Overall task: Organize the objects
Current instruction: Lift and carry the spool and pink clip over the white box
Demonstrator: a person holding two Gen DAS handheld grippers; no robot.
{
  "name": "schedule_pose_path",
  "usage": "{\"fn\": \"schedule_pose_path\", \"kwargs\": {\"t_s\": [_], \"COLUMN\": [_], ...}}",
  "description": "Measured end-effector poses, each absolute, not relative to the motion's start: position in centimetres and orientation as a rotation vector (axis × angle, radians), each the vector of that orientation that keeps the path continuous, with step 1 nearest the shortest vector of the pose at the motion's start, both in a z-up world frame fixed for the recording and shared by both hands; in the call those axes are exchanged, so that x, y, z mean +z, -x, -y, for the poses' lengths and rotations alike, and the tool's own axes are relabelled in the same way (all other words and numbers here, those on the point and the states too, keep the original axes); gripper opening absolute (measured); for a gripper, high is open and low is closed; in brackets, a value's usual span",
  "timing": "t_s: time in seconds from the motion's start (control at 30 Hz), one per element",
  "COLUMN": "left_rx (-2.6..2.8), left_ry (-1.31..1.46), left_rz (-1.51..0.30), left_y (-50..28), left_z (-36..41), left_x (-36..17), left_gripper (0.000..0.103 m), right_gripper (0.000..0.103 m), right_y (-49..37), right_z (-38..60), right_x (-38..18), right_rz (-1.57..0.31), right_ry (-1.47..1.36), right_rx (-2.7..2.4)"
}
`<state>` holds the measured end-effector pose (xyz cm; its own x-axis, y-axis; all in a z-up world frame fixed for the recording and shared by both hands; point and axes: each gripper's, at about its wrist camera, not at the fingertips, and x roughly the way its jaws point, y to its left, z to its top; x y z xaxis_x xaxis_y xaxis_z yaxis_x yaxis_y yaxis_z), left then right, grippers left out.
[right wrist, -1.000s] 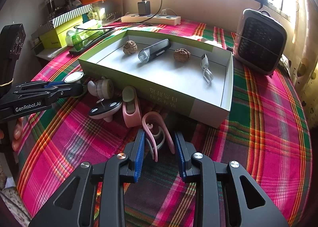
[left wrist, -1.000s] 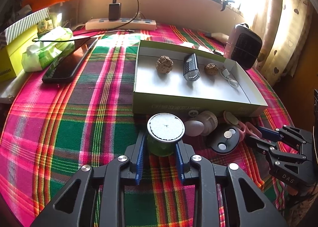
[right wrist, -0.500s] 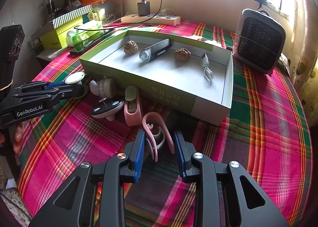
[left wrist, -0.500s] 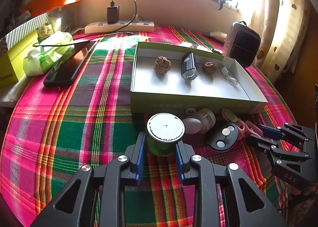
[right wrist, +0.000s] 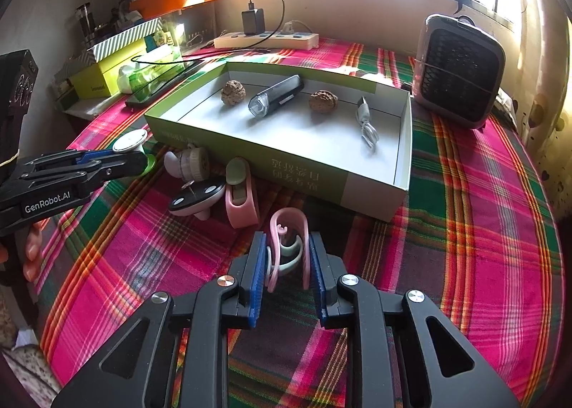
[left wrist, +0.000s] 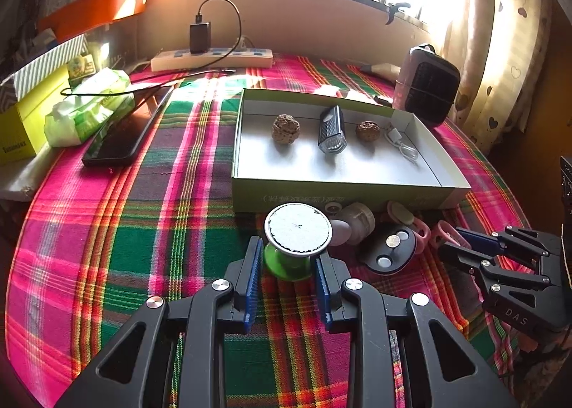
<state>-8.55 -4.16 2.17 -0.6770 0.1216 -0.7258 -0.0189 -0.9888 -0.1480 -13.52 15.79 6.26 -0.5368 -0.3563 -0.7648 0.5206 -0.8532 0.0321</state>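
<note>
My left gripper point(left wrist: 287, 261) is shut on a green spool with a white round top point(left wrist: 297, 229), held just above the plaid cloth in front of the box. It also shows in the right wrist view point(right wrist: 134, 154). My right gripper point(right wrist: 287, 261) is shut on a pink and pale green clip point(right wrist: 287, 240). The shallow green box point(left wrist: 339, 191) holds two walnuts point(left wrist: 285, 127), a grey flashlight point(left wrist: 332, 129) and a white cable point(left wrist: 402, 143). A beige knob point(left wrist: 357, 222), a black oval piece point(left wrist: 388, 249) and a pink holder point(right wrist: 241, 193) lie in front of the box.
A black phone point(left wrist: 121, 132), green wipes pack point(left wrist: 89, 107) and yellow box point(left wrist: 25, 118) sit at the left. A power strip with charger point(left wrist: 211, 55) lies at the back. A small heater point(right wrist: 459, 77) stands at the right, beside curtains.
The left gripper has drawn back and risen slightly with the spool. The right gripper has eased slightly forward with the clip.
</note>
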Motion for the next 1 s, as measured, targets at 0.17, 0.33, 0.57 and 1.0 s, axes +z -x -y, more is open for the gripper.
{"fn": "schedule_pose_path", "kwargs": {"t_s": [0.17, 0.33, 0.57, 1.0], "left_rx": [2.8, 2.801, 2.802, 2.821], "left_ry": [1.221, 1.212, 1.202, 1.139], "left_rz": [0.192, 0.19, 0.176, 0.127], "left_y": [8.3, 8.1, 7.8, 7.4], "left_z": [4.1, 4.0, 3.7, 3.0], "left_x": [2.3, 2.5, 2.7, 4.6], "left_gripper": [0.025, 0.025, 0.025, 0.025], "right_gripper": [0.024, 0.024, 0.024, 0.024], "right_y": [13.2, 12.9, 12.4, 12.0], "right_z": [-15.8, -15.8, -15.7, -16.1], "right_x": [6.2, 6.5, 6.9, 9.2], "right_rz": [-0.27, -0.258, -0.244, -0.208], "right_ry": [-1.116, -1.106, -1.09, -1.018], "right_rx": [-2.369, -2.375, -2.384, -2.417]}}
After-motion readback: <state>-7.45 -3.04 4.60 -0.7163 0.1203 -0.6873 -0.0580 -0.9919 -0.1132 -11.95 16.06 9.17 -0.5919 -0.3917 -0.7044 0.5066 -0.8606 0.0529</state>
